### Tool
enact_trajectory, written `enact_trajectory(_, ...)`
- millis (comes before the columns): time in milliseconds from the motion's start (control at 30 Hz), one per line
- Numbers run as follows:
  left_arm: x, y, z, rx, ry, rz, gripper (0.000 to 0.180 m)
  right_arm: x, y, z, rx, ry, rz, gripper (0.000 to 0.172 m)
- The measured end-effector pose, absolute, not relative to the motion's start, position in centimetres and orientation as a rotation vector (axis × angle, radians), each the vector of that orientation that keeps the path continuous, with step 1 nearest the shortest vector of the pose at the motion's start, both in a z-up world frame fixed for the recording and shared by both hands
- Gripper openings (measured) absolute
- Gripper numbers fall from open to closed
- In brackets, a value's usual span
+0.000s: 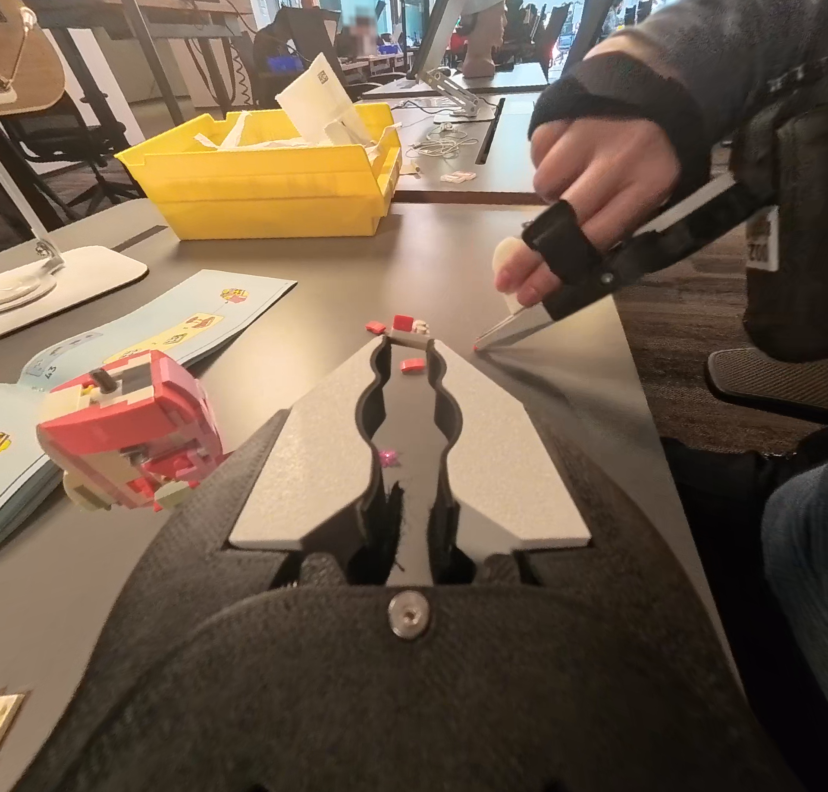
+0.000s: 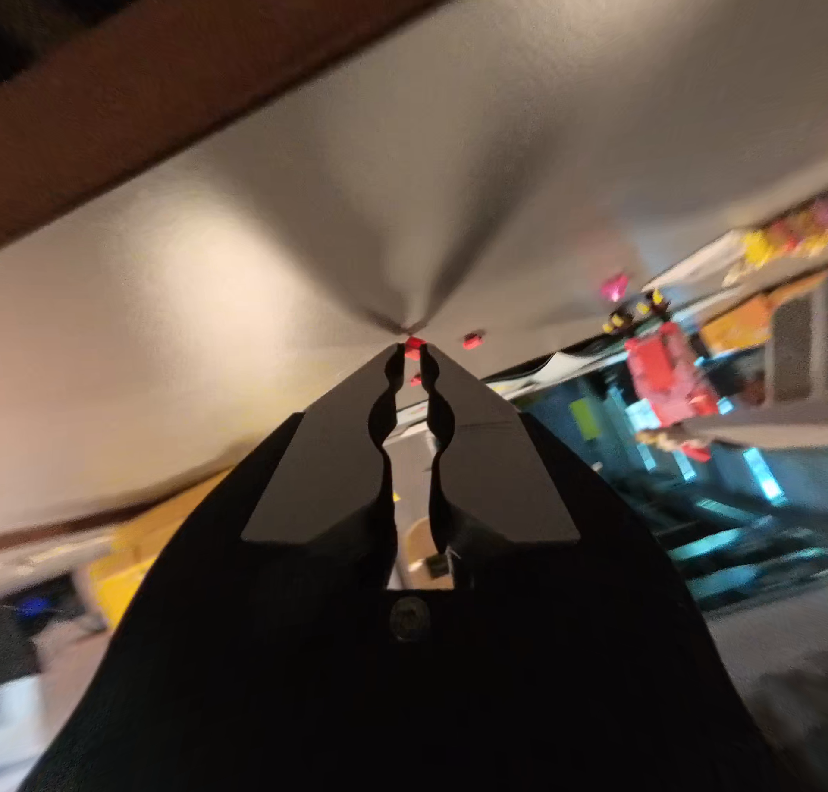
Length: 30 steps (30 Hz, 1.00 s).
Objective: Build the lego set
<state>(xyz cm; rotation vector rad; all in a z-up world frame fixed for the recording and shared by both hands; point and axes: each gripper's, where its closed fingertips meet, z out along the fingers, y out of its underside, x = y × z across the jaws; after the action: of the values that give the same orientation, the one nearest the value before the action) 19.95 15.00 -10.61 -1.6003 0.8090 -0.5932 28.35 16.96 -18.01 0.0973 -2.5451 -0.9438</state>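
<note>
Left wrist view: the left gripper pinches a grey brick plate topped by a red tile. At three o'clock, the right gripper clamps a tiny red piece against the table.

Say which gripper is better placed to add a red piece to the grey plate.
Right gripper, probably: it pinches a small red piece beside the grey plate that the left gripper holds.

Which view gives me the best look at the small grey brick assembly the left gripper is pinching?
The left wrist view. There the grey brick assembly, with a red tile on top, sits sharp between the left gripper's fingertips, which press on its two ends. The right wrist view is blurred and shows only the right gripper on a small red piece; the assembly cannot be made out.
</note>
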Motion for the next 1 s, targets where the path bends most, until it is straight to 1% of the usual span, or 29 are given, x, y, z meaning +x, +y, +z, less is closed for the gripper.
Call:
enact_trajectory(100,19.9,15.0,-10.6,-1.600,0.805,-0.597,0.014,28.4,15.8,-18.3,0.321,-2.606,-0.921,0.004)
enact_trajectory(233,19.9,15.0,-10.6,-1.600,0.805,-0.601,0.014,28.0,14.9,-18.3,0.398,-2.649,-0.839,0.004)
enact_trajectory(267,19.9,15.0,-10.6,-1.600,0.807,-0.600,0.014,27.8,14.9,-18.2,0.387,-2.646,-0.833,0.006)
enact_trajectory(333,20.0,14.9,-10.5,-1.598,0.811,-0.600,0.014,27.8,15.1,-17.9,0.342,-2.656,-0.811,0.019)
enact_trajectory(400,20.0,14.9,-10.5,-1.597,0.813,-0.603,0.014,28.0,15.0,-17.5,0.210,-2.689,-0.716,0.026)
enact_trajectory(500,20.1,14.8,-10.5,-1.597,0.817,-0.612,0.014,28.5,14.8,-16.8,-0.225,-2.724,-0.457,0.025)
enact_trajectory(567,20.2,14.7,-10.5,-1.595,0.820,-0.615,0.014,28.9,14.9,-16.9,-0.608,-2.709,-0.257,0.016)
enact_trajectory(600,20.3,14.7,-10.5,-1.594,0.822,-0.616,0.014,29.1,14.8,-17.1,-0.772,-2.688,-0.156,0.005)
enact_trajectory(633,20.3,14.7,-10.5,-1.593,0.823,-0.616,0.014,28.9,14.9,-17.3,-0.892,-2.642,-0.071,0.000)
enact_trajectory(767,20.4,14.6,-10.5,-1.591,0.827,-0.619,0.014,28.3,14.7,-18.2,-1.119,-2.526,0.129,0.000)
enact_trajectory(1000,20.4,14.6,-10.5,-1.592,0.830,-0.621,0.014,27.0,14.1,-18.4,-1.256,-2.411,0.334,0.000)
